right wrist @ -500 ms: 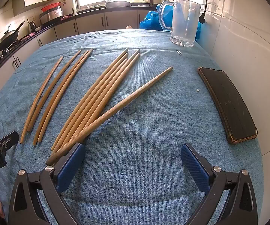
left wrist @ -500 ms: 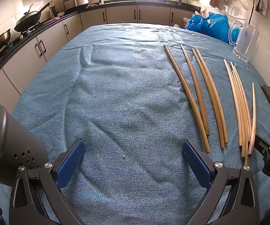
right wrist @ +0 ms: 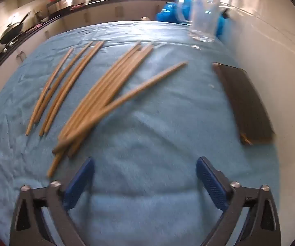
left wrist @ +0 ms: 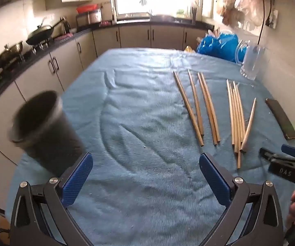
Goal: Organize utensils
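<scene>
Several wooden chopsticks lie on a blue cloth [left wrist: 139, 106]: a spread group [left wrist: 196, 106] and a tighter bundle [left wrist: 237, 119] to its right. In the right wrist view the same spread group [right wrist: 65, 88] and bundle [right wrist: 106, 94] show, with one chopstick [right wrist: 143, 86] lying slantwise. A black cup [left wrist: 43, 131] stands at the left, just beyond my left gripper's left finger. My left gripper [left wrist: 145, 181] is open and empty over the cloth. My right gripper [right wrist: 145, 181] is open and empty, right of the bundle's near ends; it also shows in the left wrist view [left wrist: 284, 157].
A dark phone [right wrist: 245, 102] lies by the right wall. A clear glass pitcher [left wrist: 250, 61] and blue plastic bags [left wrist: 219, 45] stand at the far right. Kitchen counters with pans [left wrist: 39, 34] run along the left and back.
Both grippers have pulled back and lifted; the chopsticks look farther off. The black cup, earlier only partly seen at the left edge, now shows whole. Both views are blurred by motion.
</scene>
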